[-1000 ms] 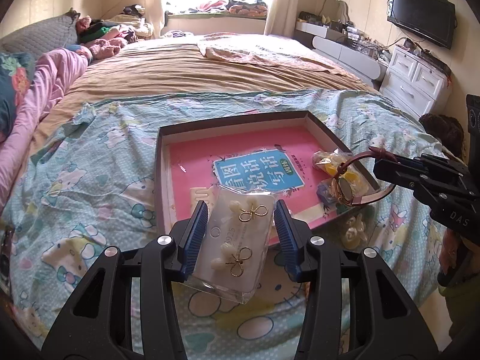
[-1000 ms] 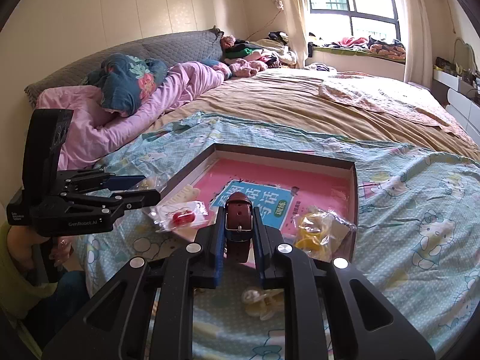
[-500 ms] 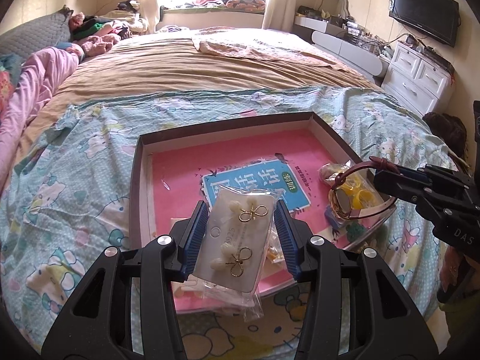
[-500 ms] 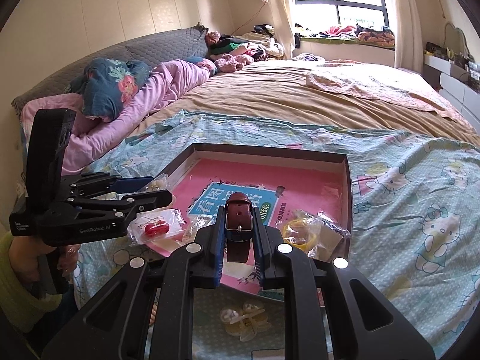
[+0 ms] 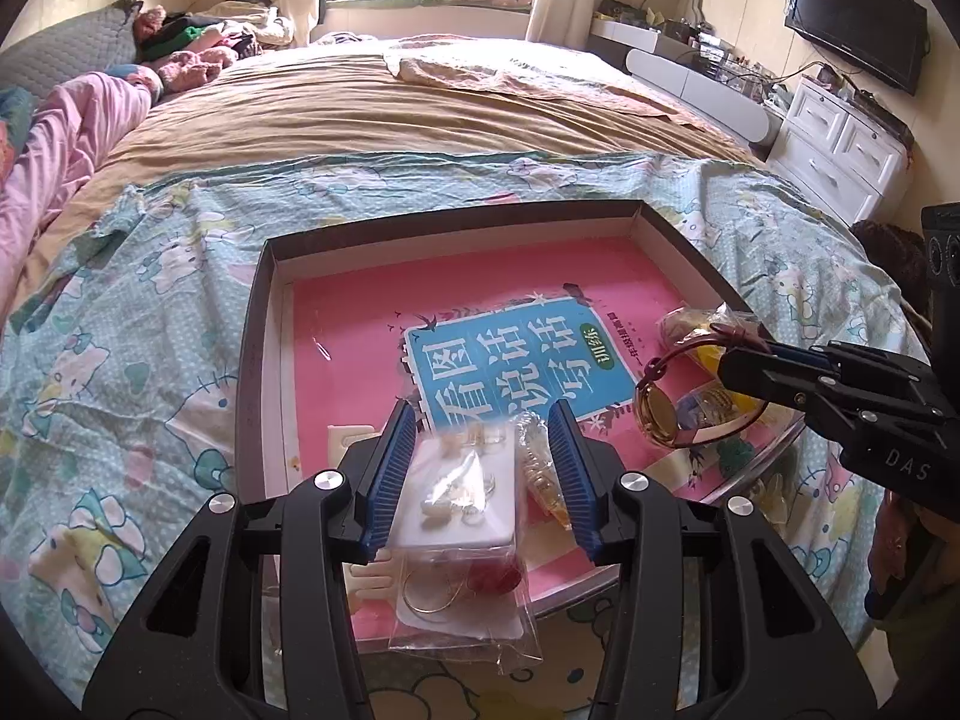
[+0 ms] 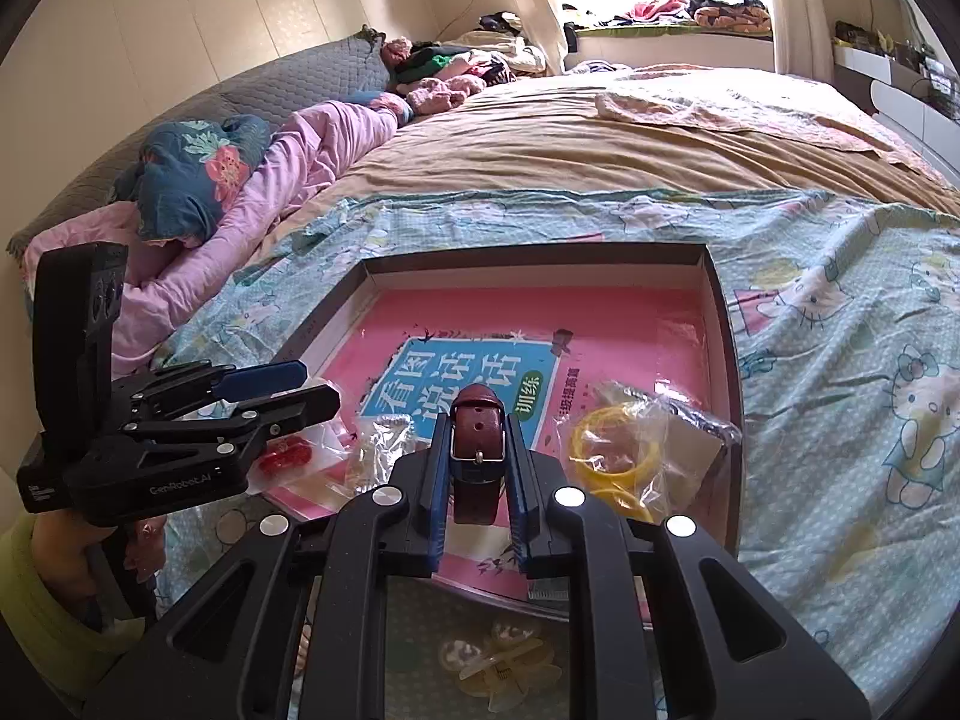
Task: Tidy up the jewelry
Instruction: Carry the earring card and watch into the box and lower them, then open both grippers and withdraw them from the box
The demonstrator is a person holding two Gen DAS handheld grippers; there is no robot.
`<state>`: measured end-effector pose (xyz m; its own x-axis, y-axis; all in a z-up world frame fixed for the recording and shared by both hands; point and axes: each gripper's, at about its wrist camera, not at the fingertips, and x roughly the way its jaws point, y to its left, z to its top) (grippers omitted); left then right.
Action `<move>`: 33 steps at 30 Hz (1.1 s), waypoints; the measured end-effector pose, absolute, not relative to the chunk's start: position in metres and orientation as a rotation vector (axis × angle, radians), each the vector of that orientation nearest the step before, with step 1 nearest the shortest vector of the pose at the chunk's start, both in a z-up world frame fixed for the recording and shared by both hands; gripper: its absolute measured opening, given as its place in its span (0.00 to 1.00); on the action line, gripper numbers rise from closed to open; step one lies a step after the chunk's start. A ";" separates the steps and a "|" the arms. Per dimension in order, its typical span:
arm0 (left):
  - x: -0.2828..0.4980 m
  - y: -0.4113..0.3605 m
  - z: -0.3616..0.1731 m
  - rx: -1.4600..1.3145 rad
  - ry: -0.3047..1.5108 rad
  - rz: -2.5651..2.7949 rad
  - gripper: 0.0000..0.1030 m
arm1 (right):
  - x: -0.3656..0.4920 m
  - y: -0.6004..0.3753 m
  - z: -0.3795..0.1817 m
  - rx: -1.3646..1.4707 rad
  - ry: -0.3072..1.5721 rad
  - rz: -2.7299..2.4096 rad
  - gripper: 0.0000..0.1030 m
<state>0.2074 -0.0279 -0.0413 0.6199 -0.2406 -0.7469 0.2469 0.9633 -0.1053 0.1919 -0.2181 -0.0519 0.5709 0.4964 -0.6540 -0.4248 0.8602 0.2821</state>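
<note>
My left gripper (image 5: pixel 483 444) is open over the near part of the shallow box (image 5: pixel 252 360). The clear packet with the white earring card (image 5: pixel 462 492) is blurred between the fingers, loose and dropping onto a packet with red beads and hoops (image 5: pixel 474 582). My right gripper (image 6: pixel 477 462) is shut on a brown leather watch strap (image 6: pixel 477 438). From the left wrist view the gold-faced watch (image 5: pixel 657 414) hangs from it over the box's right side. The left gripper shows in the right wrist view (image 6: pixel 282 390).
The box holds a pink and blue book (image 5: pixel 516 354), a bag of yellow bangles (image 6: pixel 618 456) and other small packets (image 6: pixel 384 438). A pale flower hair clip (image 6: pixel 498 660) lies on the Hello Kitty sheet (image 5: pixel 120 324) in front of the box.
Both grippers moved forward over the box. The left gripper opened and let go of the earring card packet, which now falls onto the packets in the box.
</note>
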 end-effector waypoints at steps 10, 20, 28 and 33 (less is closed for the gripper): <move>0.208 -0.029 -0.045 0.012 0.865 -0.282 0.37 | 0.191 -0.221 -0.058 0.107 0.825 0.521 0.29; 0.206 -0.032 -0.044 0.020 0.861 -0.279 0.37 | 0.160 -0.234 -0.034 0.073 0.727 0.493 0.61; 0.195 -0.033 -0.031 0.021 0.841 -0.264 0.55 | 0.133 -0.246 -0.020 0.038 0.666 0.471 0.77; 0.184 -0.034 -0.020 0.022 0.822 -0.260 0.66 | 0.123 -0.254 -0.015 0.036 0.656 0.465 0.82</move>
